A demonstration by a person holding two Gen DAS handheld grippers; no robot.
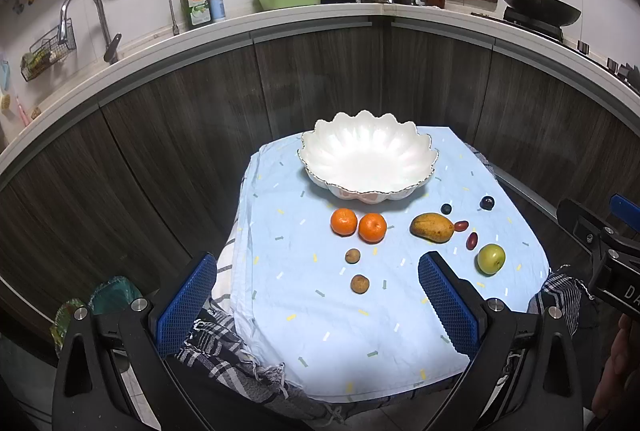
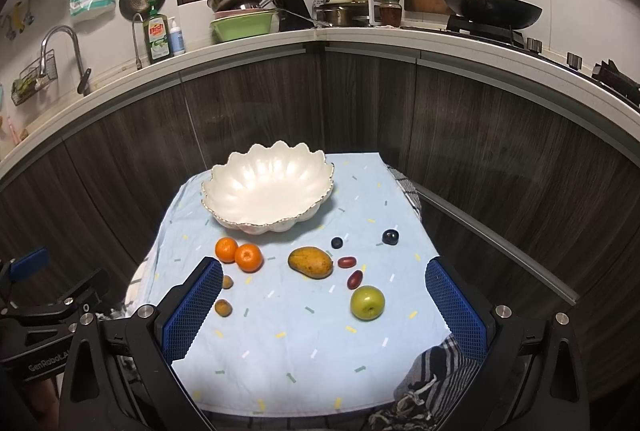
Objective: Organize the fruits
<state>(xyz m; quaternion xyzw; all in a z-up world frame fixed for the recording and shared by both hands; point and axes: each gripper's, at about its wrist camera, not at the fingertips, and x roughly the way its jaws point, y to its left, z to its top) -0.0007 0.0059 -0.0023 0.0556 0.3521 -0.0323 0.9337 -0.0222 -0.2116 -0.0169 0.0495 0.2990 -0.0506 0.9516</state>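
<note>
A white scalloped bowl (image 1: 366, 161) (image 2: 268, 189) stands empty at the far side of a small table with a light blue cloth (image 1: 360, 331) (image 2: 304, 343). In front of it lie two oranges (image 1: 343, 221) (image 2: 248, 257), a mango (image 1: 432, 227) (image 2: 310, 262), a green apple (image 1: 491, 259) (image 2: 367, 303), two red dates (image 1: 471, 240) (image 2: 354, 279), two dark grapes (image 1: 487, 202) (image 2: 390, 236) and two small brown longans (image 1: 359, 283) (image 2: 223, 307). My left gripper (image 1: 316, 299) is open and empty above the near edge. My right gripper (image 2: 324, 307) is open and empty, the apple between its fingers in view.
A checked cloth (image 1: 224, 355) hangs under the blue one. Dark cabinet fronts (image 1: 320, 83) curve behind the table, with a cluttered counter (image 1: 312, 11) above: sink tap, dish soap, green basin, pots, wok. The right gripper's body (image 1: 608, 255) shows at the left view's right edge.
</note>
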